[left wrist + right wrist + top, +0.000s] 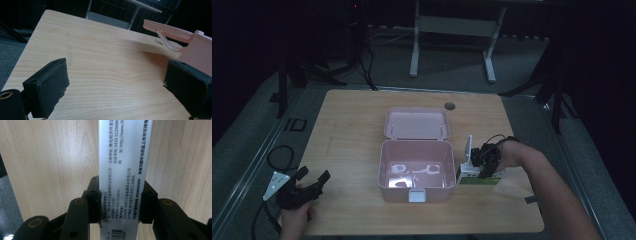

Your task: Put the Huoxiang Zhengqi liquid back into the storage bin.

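Note:
An open pink plastic box stands mid-table with its lid laid back behind it. Pale shapes lie on its floor, too dim to identify. Just right of the box, my right gripper is shut on a white and green carton that rests on the table. In the right gripper view both jaws of my right gripper clamp the carton's white printed side. Near the front left corner, my left gripper is open and holds nothing. In the left gripper view my left gripper frames bare wood, with the pink box at the right.
The wooden table has a round cable hole near its far edge. A black cable loops on the floor off the left side. A white desk frame stands on the floor beyond the table.

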`<state>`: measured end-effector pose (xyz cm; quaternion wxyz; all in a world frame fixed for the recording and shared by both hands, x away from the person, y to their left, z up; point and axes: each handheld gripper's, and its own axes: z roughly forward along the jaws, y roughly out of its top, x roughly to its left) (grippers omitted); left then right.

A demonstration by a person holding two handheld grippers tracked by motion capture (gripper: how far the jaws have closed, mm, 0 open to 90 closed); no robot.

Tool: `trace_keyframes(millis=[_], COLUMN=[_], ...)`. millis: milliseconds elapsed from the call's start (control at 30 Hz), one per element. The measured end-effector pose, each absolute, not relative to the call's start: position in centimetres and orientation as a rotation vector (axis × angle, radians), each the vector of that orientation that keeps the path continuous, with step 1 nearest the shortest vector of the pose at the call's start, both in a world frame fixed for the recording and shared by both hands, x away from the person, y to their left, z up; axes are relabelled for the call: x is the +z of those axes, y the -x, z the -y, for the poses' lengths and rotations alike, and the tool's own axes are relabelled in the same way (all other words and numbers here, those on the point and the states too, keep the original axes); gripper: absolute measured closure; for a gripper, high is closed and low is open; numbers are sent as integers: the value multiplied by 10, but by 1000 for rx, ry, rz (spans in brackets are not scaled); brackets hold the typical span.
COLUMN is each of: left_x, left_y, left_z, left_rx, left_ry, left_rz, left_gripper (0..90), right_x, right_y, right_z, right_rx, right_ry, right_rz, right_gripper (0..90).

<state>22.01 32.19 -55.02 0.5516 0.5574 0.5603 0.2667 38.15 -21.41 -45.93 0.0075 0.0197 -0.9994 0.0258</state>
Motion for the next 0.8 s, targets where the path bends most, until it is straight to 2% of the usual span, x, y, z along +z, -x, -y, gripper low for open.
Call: trace_keyframes(millis=[467,800], left_x=[-550,-550], left_y=[-220,-220], left_z=[-322,-323], left_rx=[633,639], left_ry=[-1318,-1305], left_rz=[-1329,-1331], left_gripper=[60,59], right_x=[-456,-422], right_y=[-382,-380], right_z=[212,215], right_rx=[92,-5], right_ry=[-51,44], right_rz=[3124,3159], right_gripper=[615,616])
